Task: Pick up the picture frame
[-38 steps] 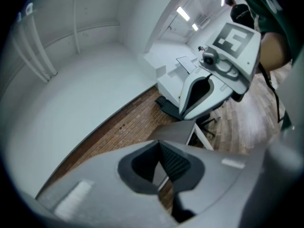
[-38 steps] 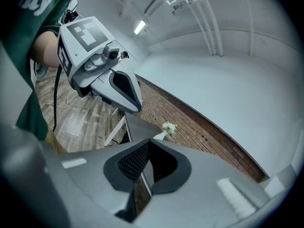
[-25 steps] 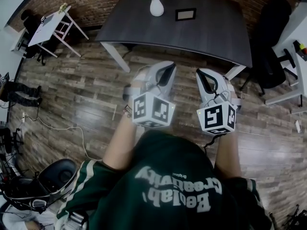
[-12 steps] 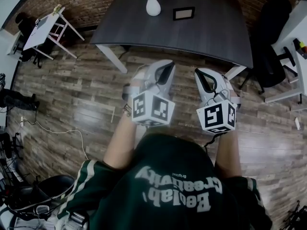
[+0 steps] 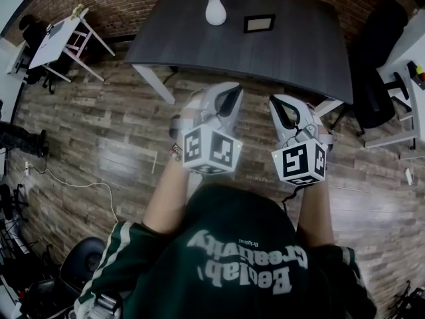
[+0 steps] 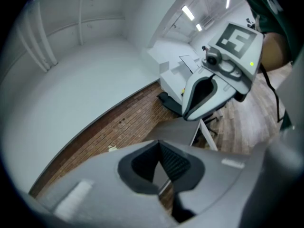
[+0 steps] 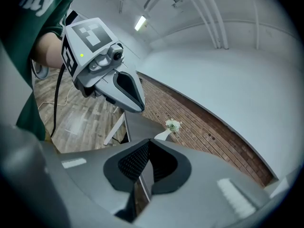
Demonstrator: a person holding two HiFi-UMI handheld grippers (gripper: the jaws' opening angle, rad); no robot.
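Dark grey counter [image 5: 285,58] across the top of the head view, backed by a red brick wall [image 5: 133,5]. Black picture frame [image 5: 258,23] with a pale centre on the far half of that counter, to the right of a white vase [image 5: 215,10] of white flowers and apart from it; propped or flat not clear from above. Left tongs [image 5: 231,97] and right tongs [image 5: 279,105] side by side over the wood-plank floor [image 5: 99,131], short of the counter's near edge, well apart from the frame, both pointed toward the counter. Left tongs pressed together at the tips in the left gripper view, nothing between the ribbed pads. Right tongs likewise closed tip to tip and empty in the right gripper view, vase and brick wall beyond them. Marker cube at the rear of each, next to the person's forearms. Green sweatshirt [image 5: 232,264] filling the lower middle. Black office chair [image 5: 375,78] by the counter's right end. Second, small white counter [image 5: 63,35] at upper left. Loose cable [image 5: 80,183] across the floor at left.
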